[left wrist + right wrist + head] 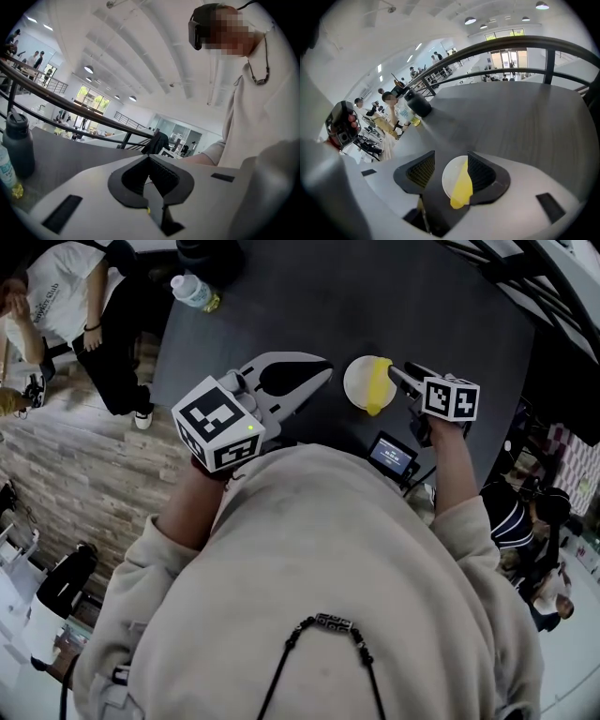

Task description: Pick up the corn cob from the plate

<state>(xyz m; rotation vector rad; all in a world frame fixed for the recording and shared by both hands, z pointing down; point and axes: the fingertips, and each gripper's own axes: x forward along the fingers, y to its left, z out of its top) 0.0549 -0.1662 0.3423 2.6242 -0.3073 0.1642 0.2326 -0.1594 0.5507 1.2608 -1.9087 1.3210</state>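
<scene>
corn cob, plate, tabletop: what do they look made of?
corn cob: smooth, evenly bright yellow, no kernels discernible; probably a plastic or foam prop, but it is too small to be sure.
plate: plain white, matte, thin rim; could be paper or plastic.
tabletop: dark grey, matte, with faint grain streaks in the right gripper view; likely laminate or painted wood.

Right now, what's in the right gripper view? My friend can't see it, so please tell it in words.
The right gripper has its jaws open, and between them you see a white plate with a yellow corn cob lying on it. The plate sits on a dark table, with a dark bottle near the far edge.
</scene>
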